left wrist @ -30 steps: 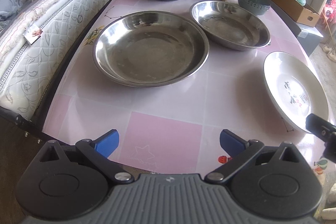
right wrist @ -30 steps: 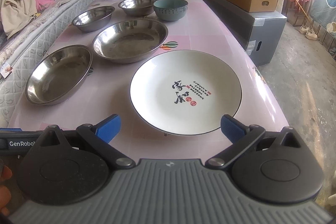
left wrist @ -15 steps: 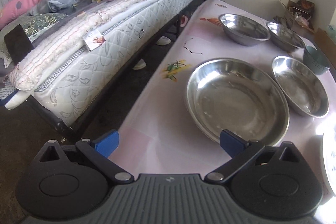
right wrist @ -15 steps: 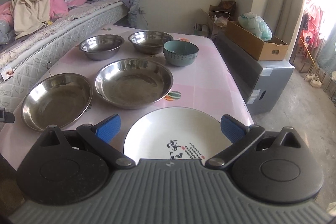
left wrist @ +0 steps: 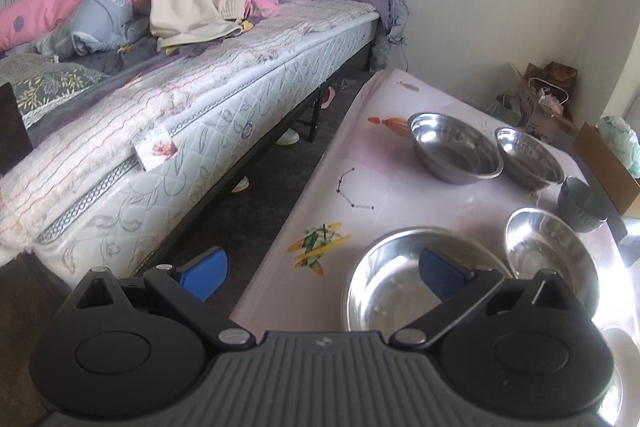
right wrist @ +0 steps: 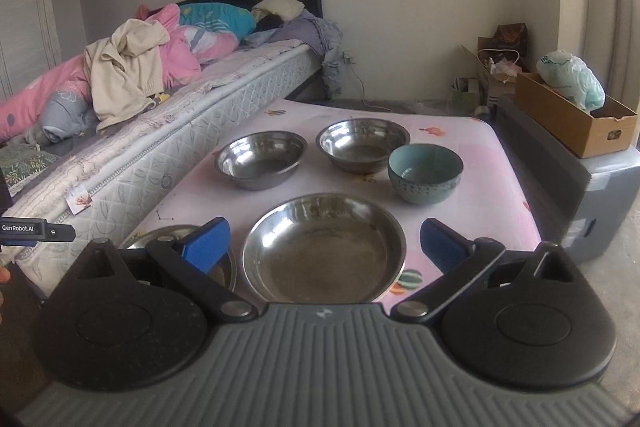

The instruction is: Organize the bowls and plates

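The right gripper hovers above the near end of the desk, jaws wide and empty. Between its blue pads lies a wide steel plate. Another steel plate peeks out behind the left pad. Farther off sit two steel bowls side by side, with a teal bowl just right of them.

The left gripper is also wide open and holds nothing, straddling the desk's left edge: its left pad hangs over the floor, its right pad over the leftmost steel plate. A bed piled with clothes runs along the left side. To the right, a cardboard box rests on a grey cabinet.
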Action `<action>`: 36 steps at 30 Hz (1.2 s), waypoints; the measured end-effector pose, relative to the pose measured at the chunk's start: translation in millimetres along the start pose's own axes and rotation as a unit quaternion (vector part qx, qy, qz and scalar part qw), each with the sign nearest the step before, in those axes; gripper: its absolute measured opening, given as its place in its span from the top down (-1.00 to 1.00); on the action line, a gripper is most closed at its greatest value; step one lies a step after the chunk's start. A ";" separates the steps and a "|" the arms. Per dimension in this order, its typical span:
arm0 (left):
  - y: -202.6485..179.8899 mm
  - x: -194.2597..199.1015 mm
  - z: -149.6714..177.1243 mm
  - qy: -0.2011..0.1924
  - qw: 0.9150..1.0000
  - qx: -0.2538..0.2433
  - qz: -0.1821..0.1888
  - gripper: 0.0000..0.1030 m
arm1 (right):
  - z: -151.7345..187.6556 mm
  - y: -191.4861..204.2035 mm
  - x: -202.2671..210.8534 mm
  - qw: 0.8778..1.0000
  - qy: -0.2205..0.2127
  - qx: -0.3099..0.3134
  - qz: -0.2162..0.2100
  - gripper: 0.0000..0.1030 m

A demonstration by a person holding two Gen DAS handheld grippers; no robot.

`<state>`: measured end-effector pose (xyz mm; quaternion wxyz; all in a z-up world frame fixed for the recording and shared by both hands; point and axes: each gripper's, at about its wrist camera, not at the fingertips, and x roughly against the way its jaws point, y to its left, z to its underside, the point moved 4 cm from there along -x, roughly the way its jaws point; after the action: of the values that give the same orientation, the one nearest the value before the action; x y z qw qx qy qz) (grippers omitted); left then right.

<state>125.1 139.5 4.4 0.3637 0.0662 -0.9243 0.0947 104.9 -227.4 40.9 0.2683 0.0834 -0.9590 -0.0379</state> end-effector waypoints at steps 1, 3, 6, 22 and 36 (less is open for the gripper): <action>-1.9 -2.9 -8.1 -0.007 1.000 -0.004 0.004 -0.99 | -10.8 -0.4 -7.7 1.000 -0.007 0.000 -0.006 -0.98; -6.3 -11.0 -24.6 -0.017 1.000 -0.010 0.014 -0.99 | -27.4 -2.3 -24.8 1.000 -0.013 -0.009 -0.025 -0.98; -13.7 -31.2 -48.9 -0.023 0.999 -0.017 0.022 -0.97 | -50.7 -3.8 -57.2 0.998 -0.009 -0.026 -0.055 -0.97; -78.5 -206.7 -128.0 0.097 0.989 -0.037 0.106 -0.32 | -70.9 17.2 -309.5 0.980 0.162 -0.084 -0.084 0.03; -93.7 -278.7 -135.4 0.169 0.980 0.010 0.110 0.41 | -53.9 11.8 -384.4 0.968 0.204 -0.121 -0.077 0.66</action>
<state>434.9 93.4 -77.4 0.5011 -0.0488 -0.8503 0.1531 455.1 -148.0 -107.0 0.4624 0.1301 -0.8630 -0.1565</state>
